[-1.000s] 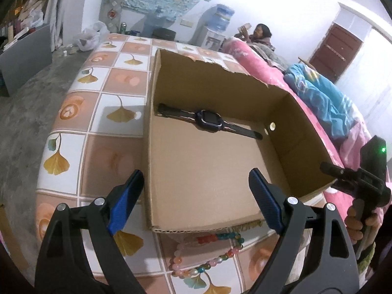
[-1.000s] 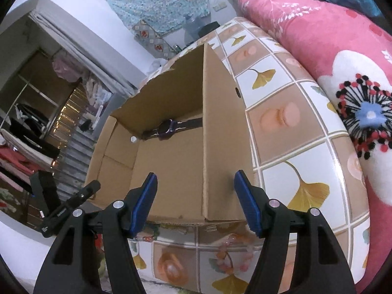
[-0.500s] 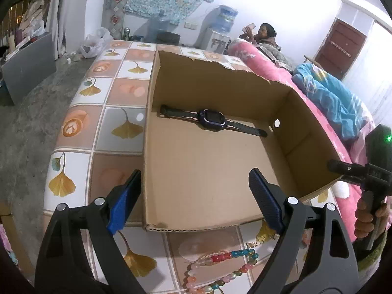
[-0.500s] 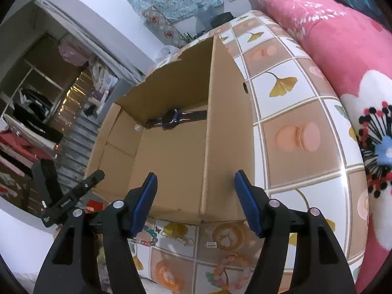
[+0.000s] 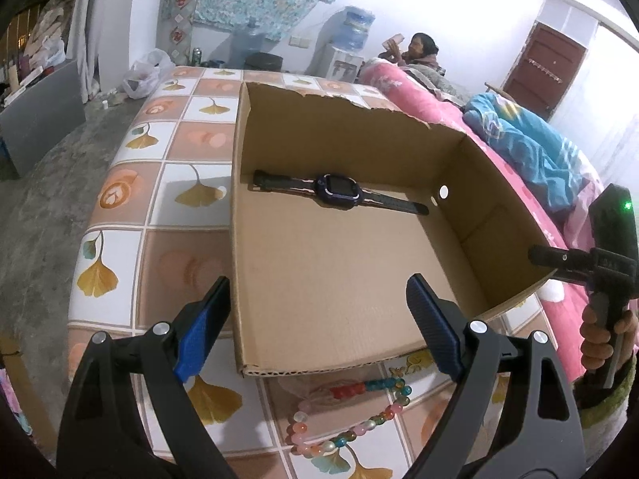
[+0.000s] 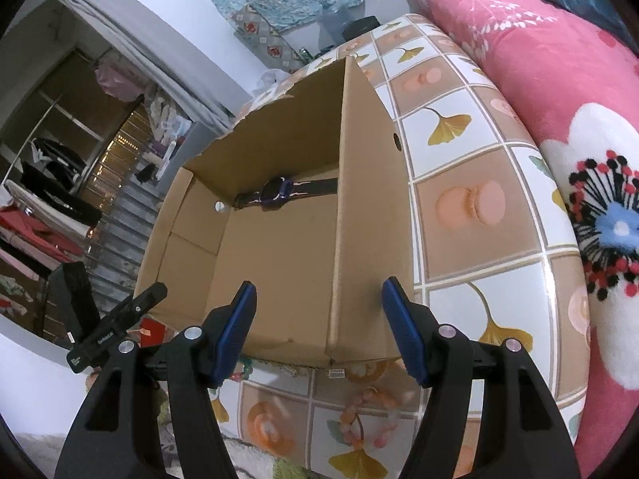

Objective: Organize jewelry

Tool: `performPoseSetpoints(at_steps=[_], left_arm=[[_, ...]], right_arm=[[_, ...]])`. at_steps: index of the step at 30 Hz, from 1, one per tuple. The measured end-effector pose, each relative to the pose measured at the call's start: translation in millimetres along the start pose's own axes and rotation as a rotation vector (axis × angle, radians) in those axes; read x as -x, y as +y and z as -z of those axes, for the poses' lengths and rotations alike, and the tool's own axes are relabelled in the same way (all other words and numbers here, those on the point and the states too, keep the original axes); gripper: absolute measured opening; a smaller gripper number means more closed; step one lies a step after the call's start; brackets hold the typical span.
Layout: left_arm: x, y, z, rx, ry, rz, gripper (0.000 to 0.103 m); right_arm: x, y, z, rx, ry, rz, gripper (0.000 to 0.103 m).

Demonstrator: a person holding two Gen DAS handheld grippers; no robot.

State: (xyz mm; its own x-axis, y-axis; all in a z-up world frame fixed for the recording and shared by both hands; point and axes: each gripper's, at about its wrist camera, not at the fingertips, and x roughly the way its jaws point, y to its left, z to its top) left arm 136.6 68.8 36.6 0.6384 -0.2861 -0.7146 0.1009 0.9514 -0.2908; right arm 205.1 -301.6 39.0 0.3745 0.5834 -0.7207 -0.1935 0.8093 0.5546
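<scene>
Both my grippers, left (image 5: 317, 325) and right (image 6: 317, 329), released, empty. Watch (image 5: 339, 191) already in box (image 5: 339, 275). Next: grab multicoloured bead bracelet (image 5: 351, 415), lower centre on counter (image 5: 187, 195).

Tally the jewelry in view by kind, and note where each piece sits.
Watches: 1, the dark watch lying flat inside the cardboard box.
Bead bracelets: 2, the multicoloured bracelet and the pink bracelet, both on the tablecloth outside the box's near edge.
Total: 3 pieces.
</scene>
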Motion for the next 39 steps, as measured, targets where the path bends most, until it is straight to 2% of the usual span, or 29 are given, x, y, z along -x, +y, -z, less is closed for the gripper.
performPoseSetpoints(at_steps=[20,39], left_arm=[[5.1,-1.9,10.5,-0.007,-0.019,0.063,0.086],[5.3,-5.9,13.4,0.000,-0.029,0.080,0.087]], right_arm=[[1.0,0.2,-2.6,-0.022,-0.005,0.050,0.064],[7.8,-2.8,4.5,-0.048,-0.046,0.070,0.066]])
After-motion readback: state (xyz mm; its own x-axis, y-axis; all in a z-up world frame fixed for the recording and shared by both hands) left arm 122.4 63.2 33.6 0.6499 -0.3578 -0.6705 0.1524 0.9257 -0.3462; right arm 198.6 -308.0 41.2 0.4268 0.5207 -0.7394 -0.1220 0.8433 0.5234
